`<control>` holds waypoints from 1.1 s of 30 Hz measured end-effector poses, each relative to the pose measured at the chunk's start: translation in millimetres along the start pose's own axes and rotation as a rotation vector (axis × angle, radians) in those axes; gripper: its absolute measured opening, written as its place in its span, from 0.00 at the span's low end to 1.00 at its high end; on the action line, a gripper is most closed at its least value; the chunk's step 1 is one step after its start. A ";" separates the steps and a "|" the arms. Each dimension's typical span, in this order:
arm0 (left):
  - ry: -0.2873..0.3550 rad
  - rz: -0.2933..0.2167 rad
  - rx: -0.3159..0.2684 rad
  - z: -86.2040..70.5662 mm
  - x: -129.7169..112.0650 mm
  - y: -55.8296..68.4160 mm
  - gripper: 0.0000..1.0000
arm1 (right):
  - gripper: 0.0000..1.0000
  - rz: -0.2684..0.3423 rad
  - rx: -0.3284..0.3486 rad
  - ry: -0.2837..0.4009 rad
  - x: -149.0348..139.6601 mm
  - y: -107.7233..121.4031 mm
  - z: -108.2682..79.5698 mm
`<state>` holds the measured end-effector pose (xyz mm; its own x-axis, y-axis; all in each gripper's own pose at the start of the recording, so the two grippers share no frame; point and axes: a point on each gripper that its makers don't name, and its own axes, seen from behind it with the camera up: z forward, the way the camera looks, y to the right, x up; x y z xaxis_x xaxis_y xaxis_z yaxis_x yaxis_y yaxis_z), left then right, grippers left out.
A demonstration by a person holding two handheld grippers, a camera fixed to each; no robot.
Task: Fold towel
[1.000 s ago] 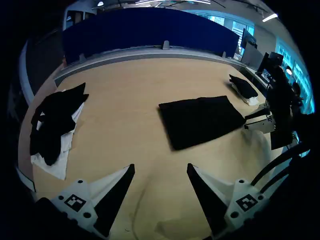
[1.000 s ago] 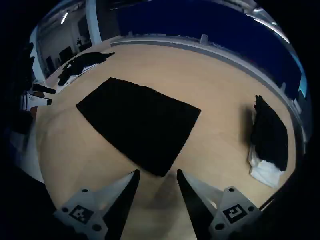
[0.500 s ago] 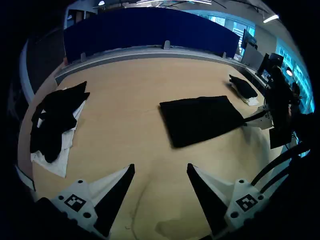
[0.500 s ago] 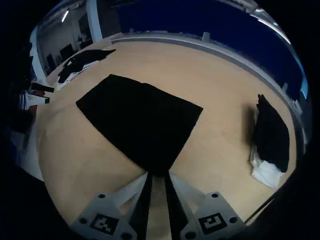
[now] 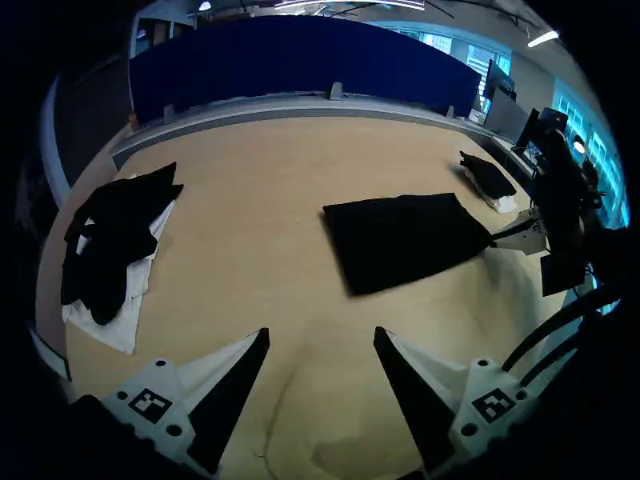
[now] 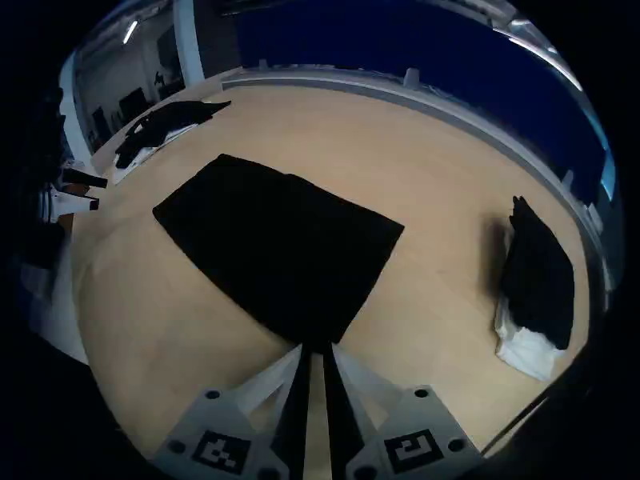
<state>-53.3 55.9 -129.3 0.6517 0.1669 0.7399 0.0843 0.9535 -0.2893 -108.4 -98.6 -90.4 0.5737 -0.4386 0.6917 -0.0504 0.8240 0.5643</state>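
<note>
Black-tipped fingers of the left gripper (image 5: 320, 376) stand spread apart with nothing between them, low over the light wooden table (image 5: 264, 160). In the right gripper view, the fingers of the right gripper (image 6: 316, 352) are pressed together, pinching the nearest corner of the black towel (image 6: 280, 248). The towel lies flat as a rough rectangle near the table's middle. Farther off to the right, well apart from the towel, a heap of black cloth (image 6: 540, 272) rests on a white cloth (image 6: 520, 348). A blue partition (image 6: 416, 40) bounds the far table edge.
</note>
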 end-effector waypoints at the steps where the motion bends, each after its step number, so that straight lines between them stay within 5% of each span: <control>1: 0.001 0.000 0.000 -0.3 0.6 0.1 0.97 | 0.11 -0.001 -0.002 0.005 2.4 0.4 -1.9; 20: 0.030 -0.009 -0.007 -10.7 12.3 -3.1 0.97 | 0.11 -0.109 -0.003 0.162 101.8 -17.4 -40.0; 33: 0.043 -0.014 -0.013 -15.5 15.2 -5.8 0.97 | 0.11 -0.179 0.015 0.172 133.4 -31.6 -35.7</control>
<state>-32.3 49.0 -125.8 0.6824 0.1427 0.7169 0.1032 0.9521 -0.2878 -1.1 -170.4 -32.0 0.7051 -0.5083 0.4943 0.0526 0.7327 0.6785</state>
